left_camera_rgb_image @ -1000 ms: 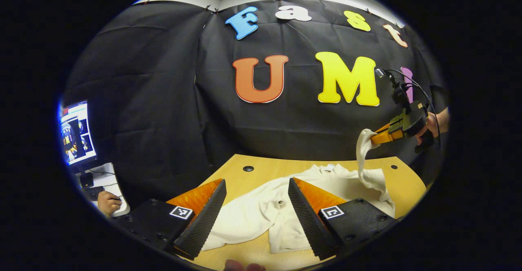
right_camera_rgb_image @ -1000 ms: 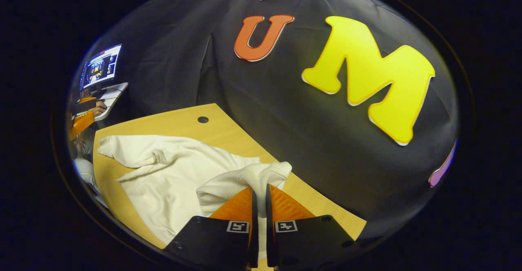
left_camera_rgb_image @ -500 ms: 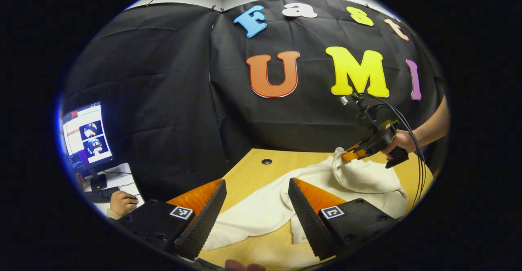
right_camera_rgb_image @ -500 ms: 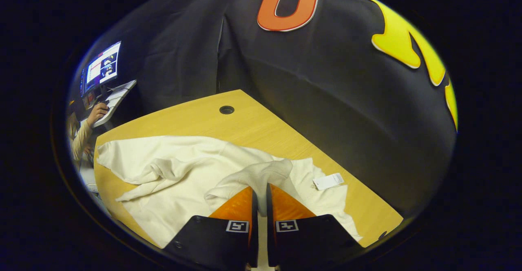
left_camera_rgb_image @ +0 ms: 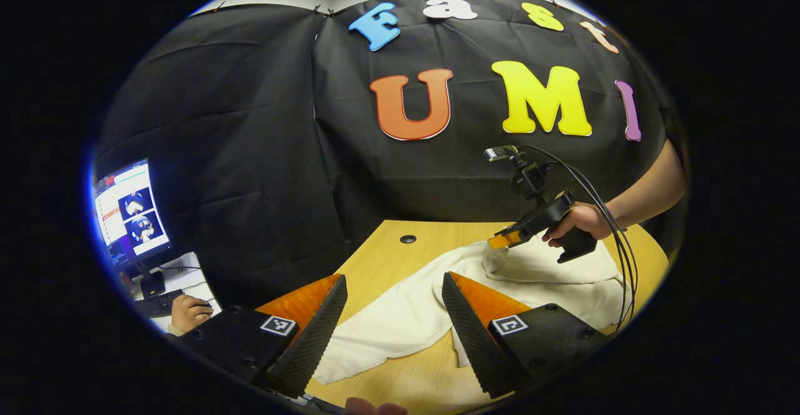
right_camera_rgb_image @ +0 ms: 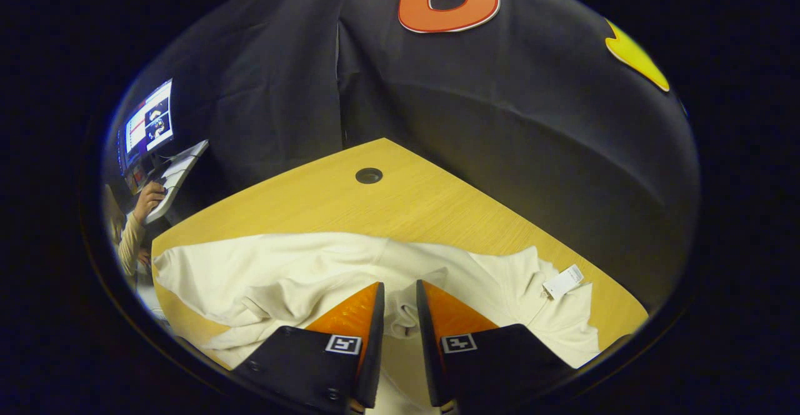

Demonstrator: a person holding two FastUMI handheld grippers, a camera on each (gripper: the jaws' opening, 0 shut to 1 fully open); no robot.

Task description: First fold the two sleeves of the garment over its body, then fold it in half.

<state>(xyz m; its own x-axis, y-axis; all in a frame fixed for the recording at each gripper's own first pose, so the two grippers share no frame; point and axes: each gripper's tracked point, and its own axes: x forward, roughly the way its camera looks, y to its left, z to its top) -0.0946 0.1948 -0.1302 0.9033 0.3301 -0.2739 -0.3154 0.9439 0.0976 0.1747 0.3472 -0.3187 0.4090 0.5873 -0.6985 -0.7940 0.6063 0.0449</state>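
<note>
Wooden table (right_camera_rgb_image: pixel 400 202) — right claw (right_camera_rgb_image: pixel 400 296) apparently releasing garment (right_camera_rgb_image: pixel 275 271); left claw (left_camera_rgb_image: pixel 394 302) gapes wide.

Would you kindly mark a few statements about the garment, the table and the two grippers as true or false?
1. The left gripper is open with nothing between its fingers. True.
2. The garment hangs off a rack. False: it lies on the wooden table.
3. The right gripper has sleeve fabric between its fingers, low over the garment's body. True.
4. The white tag lies at the garment's edge. True.
5. The table is bare metal. False: it is light wood with a round hole.
6. The monitor is dark. False: it is lit.
</note>
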